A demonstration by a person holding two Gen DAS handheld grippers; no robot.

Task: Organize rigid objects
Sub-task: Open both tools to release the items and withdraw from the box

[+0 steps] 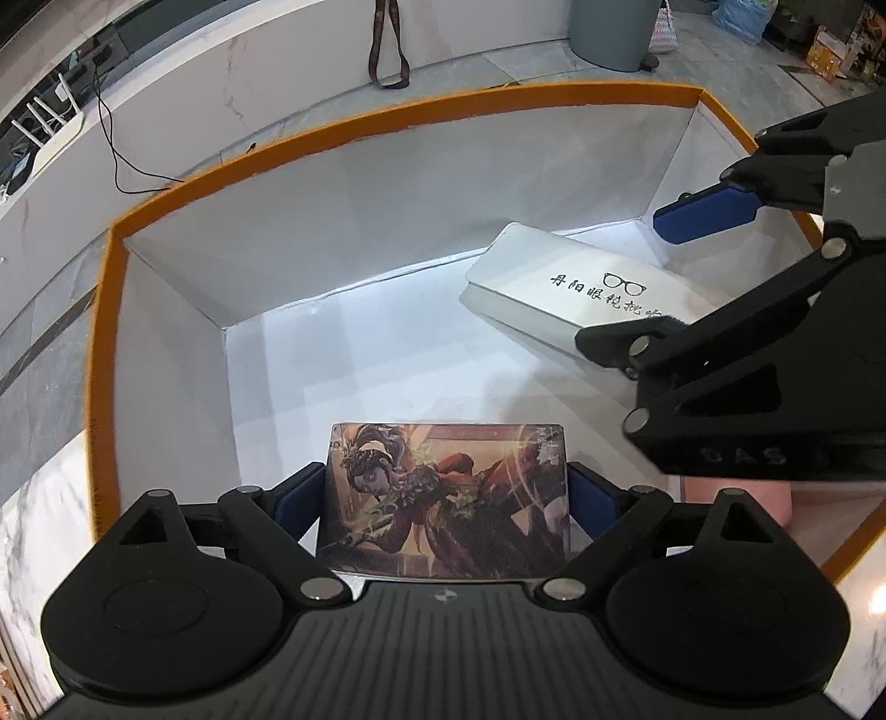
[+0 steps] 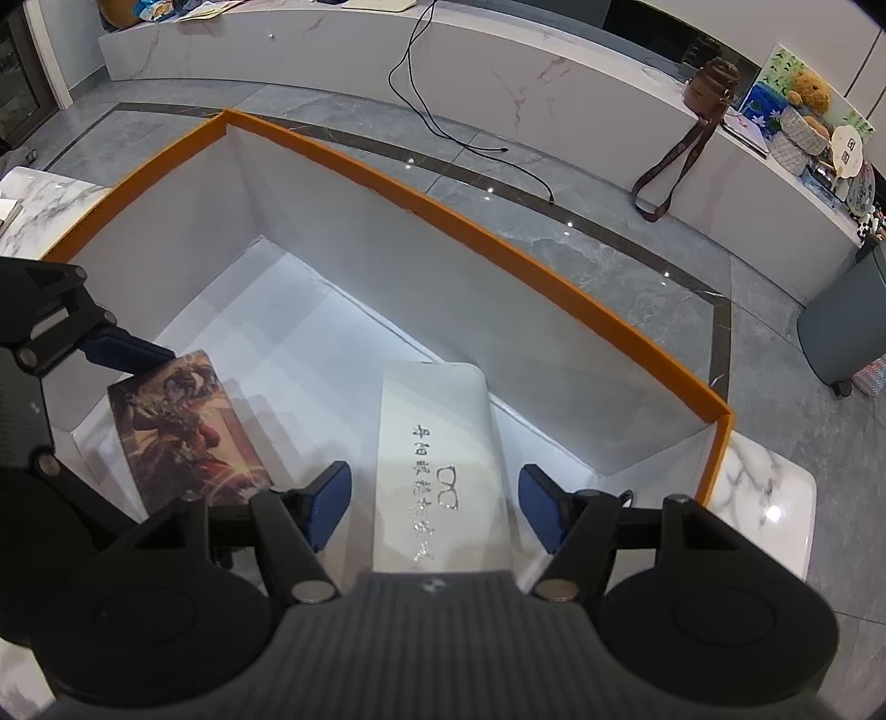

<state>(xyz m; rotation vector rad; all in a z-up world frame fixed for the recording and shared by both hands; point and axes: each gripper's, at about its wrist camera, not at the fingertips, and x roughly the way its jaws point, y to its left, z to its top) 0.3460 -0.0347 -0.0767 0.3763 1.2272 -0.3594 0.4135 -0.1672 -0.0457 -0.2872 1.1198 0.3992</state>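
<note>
Nearest the left wrist camera, the left gripper (image 1: 446, 498) has its blue pads pressed against the two short edges of a flat rectangular card printed with a red-robed figure (image 1: 443, 493), pinching it just above the white floor of a big open box with white inner walls and an orange rim (image 1: 387, 119). Beyond the card the box floor lies bare up to the far wall.

To the right of the card, inside the same box, a white rectangular glasses case with black characters and a spectacles mark (image 2: 443, 443) lies flat on the floor. The right gripper (image 2: 434, 498) hangs over its near end with blue pads spread, a gap showing on both sides of the case, so nothing is pinched.

The box sits on a white marble-patterned table (image 2: 764, 498). Past it comes grey tiled floor, a black cable (image 2: 476, 144) trailing across it, a brown strap (image 2: 664, 177) hanging from a long white counter (image 2: 498, 72), and a grey bin (image 1: 614, 33).
</note>
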